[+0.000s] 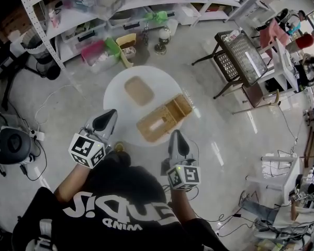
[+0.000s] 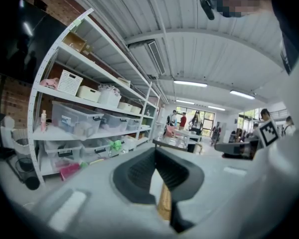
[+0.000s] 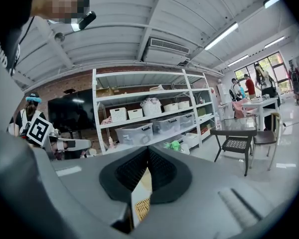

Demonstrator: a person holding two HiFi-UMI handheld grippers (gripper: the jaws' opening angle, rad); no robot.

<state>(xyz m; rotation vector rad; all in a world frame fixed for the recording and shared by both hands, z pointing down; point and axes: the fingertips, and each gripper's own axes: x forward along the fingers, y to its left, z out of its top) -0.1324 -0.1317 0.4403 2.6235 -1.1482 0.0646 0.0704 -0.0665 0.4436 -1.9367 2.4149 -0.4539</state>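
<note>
A round white table (image 1: 115, 95) stands in front of me in the head view. On it lie a tan rounded tray (image 1: 139, 90) and a wooden box (image 1: 158, 123) joined to a woven basket part (image 1: 179, 107). My left gripper (image 1: 105, 122) hovers at the table's near left edge, jaws shut and holding nothing. My right gripper (image 1: 178, 141) is at the near right edge, just below the wooden box, also shut and holding nothing. In the left gripper view the left gripper (image 2: 156, 153) shows a strip of wooden box (image 2: 164, 203) below its tips. The right gripper (image 3: 148, 151) shows woven basket (image 3: 141, 208).
White shelving (image 1: 83, 14) with clear bins lines the far side, with pink and green bins (image 1: 102, 51) on the floor. A black mesh-topped side table (image 1: 240, 51) stands at right. Cables and a round black device (image 1: 13, 145) lie at left. People stand far off.
</note>
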